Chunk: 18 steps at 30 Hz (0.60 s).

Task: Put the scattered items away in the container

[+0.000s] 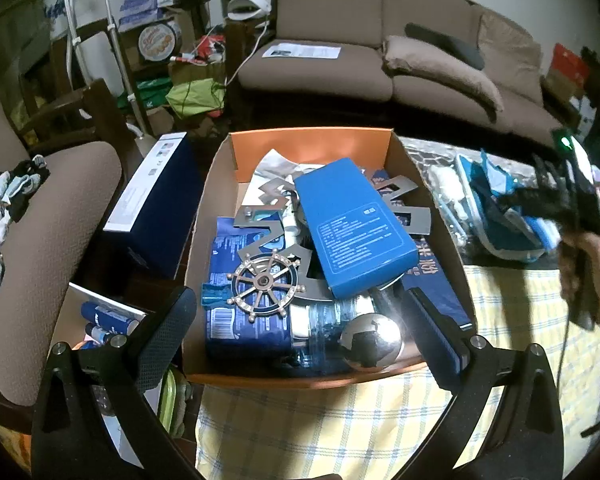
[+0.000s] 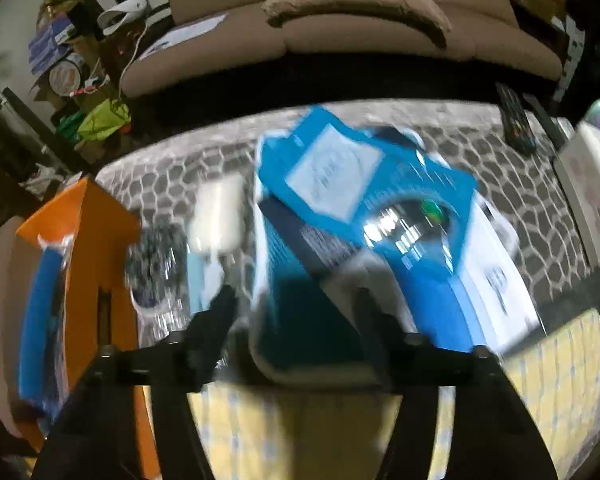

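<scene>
Lying between right fingers [image 2: 224, 312]: blue package [image 2: 320, 248]

1. One orange cardboard box [image 1: 312, 144], ahead between the left fingers [image 1: 168, 320].
2. One bright blue carton [image 1: 352, 224] lying on top inside it.
3. One ship's-wheel ornament [image 1: 265, 281], near the left-hand finger.
4. One shiny metal ball [image 1: 370, 342], near the right-hand finger.
5. One navy-and-white box [image 1: 156, 204], beyond the left-hand finger, outside the orange box.
6. One sofa [image 1: 380, 40] far ahead.
</scene>
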Each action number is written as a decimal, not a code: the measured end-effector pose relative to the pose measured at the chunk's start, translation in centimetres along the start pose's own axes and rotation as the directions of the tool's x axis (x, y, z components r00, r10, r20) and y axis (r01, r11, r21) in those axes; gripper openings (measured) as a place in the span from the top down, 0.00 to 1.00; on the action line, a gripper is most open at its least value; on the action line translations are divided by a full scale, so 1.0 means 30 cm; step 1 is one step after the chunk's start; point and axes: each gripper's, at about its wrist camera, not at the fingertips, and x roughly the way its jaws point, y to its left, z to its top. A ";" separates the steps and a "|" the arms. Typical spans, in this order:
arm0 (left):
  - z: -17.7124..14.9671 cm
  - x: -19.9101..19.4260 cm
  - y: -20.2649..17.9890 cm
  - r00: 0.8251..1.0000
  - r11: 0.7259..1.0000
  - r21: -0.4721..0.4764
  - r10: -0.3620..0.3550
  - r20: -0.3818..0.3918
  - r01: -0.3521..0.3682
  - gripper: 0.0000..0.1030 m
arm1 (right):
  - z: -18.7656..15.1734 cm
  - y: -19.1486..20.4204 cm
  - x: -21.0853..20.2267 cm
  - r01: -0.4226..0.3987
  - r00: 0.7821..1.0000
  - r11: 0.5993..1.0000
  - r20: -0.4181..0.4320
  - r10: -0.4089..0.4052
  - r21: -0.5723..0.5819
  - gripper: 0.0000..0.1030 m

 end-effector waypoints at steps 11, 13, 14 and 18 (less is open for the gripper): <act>-0.003 0.026 -0.016 1.000 1.000 0.012 0.006 -0.013 -0.006 0.01 | 0.057 0.144 0.198 0.109 0.994 0.987 -0.012 -0.112 -0.116 0.23; -0.005 0.024 -0.016 1.000 1.000 0.009 0.003 -0.014 -0.003 0.00 | 0.044 0.163 0.206 0.159 0.987 0.973 -0.001 -0.161 -0.167 0.42; -0.004 0.022 -0.016 1.000 1.000 0.008 0.001 -0.012 -0.001 0.00 | 0.039 0.172 0.206 0.178 0.984 0.964 0.003 -0.181 -0.199 0.67; -0.005 0.015 -0.021 1.000 1.000 0.008 -0.004 -0.008 0.004 0.01 | -0.002 0.150 0.216 0.103 0.988 0.972 -0.093 -0.124 -0.209 1.00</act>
